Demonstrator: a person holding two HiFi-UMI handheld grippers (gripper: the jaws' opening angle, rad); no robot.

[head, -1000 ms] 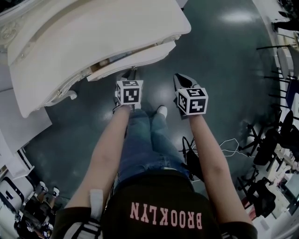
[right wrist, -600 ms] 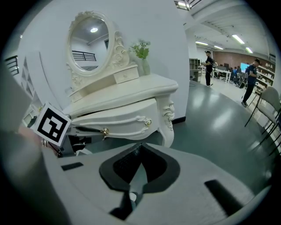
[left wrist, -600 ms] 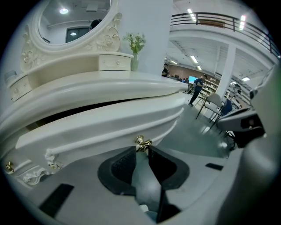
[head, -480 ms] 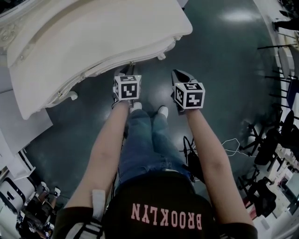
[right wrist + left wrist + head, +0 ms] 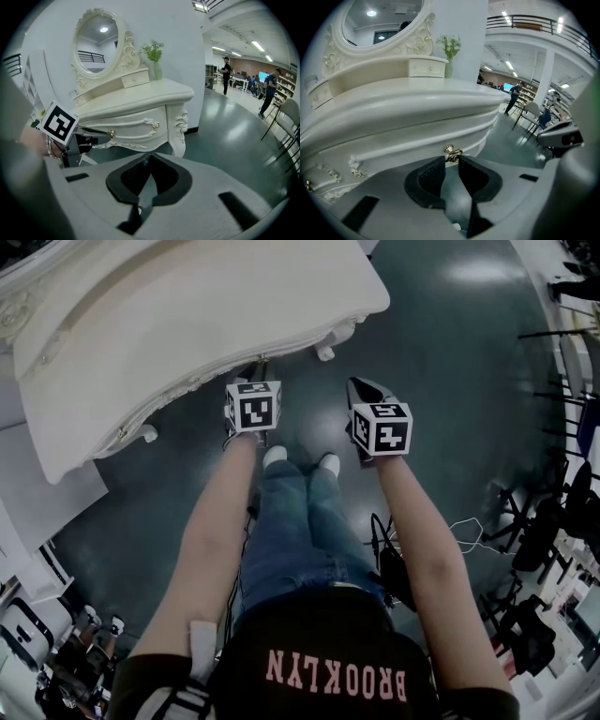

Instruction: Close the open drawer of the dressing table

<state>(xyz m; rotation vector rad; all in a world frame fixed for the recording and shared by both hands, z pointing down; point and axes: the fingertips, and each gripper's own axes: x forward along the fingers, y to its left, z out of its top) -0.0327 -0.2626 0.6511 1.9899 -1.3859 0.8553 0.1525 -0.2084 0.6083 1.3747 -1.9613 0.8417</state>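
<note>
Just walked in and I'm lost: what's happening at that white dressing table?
A person standing at the dressing table works a tool in each hand. The left tool grips the gold knob on the drawer front, which looks pushed in flush. The right tool is shut on nothing and hangs free beside it.

A vase (image 5: 157, 69) of green sprigs stands against a white wall (image 5: 187, 42). Right of the vase, well apart, two people (image 5: 226, 75) stand on the glossy dark floor (image 5: 234, 126), with a chair (image 5: 287, 117) nearer.
</note>
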